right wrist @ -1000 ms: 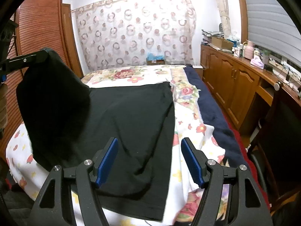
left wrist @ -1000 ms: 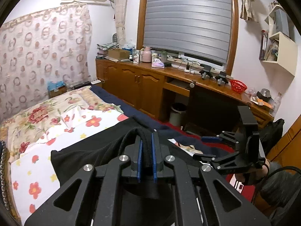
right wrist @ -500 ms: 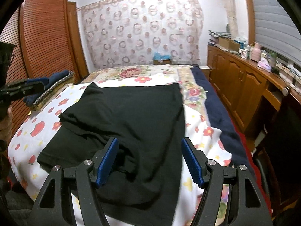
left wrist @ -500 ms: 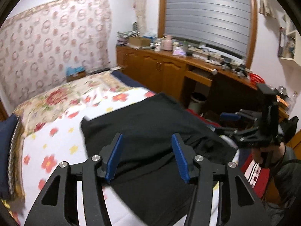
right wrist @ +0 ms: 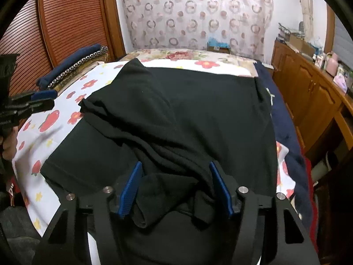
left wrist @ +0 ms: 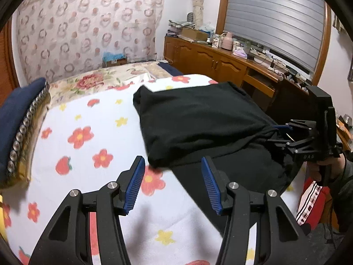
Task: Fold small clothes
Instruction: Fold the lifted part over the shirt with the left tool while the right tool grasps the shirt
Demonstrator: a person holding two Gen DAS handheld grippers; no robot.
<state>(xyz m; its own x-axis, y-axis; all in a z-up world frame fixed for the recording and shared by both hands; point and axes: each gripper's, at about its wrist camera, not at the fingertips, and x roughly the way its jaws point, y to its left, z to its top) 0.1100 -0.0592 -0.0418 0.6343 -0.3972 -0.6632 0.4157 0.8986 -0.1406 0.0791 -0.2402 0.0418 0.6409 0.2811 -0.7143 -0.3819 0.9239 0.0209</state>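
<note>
A black garment lies on the flowered bed sheet, with its left part folded over onto the rest. My left gripper hovers open over the sheet just short of the folded corner, and nothing is between its blue pads. The right wrist view shows the left gripper at the far left, clear of the garment. My right gripper is at the near hem, its jaws closing around a bunched ridge of black cloth. From the left wrist view, cloth gathers at the right gripper.
A navy cushion with a studded edge sits at the bed's left side. A dark blue blanket runs along the right edge. Wooden cabinets with clutter line the right wall, and a slatted wardrobe stands left.
My left gripper let go of the black cloth, opened, and dropped back toward the sheet; the lifted flap now lies folded over. My right gripper moved in over the near hem, its jaws narrower.
</note>
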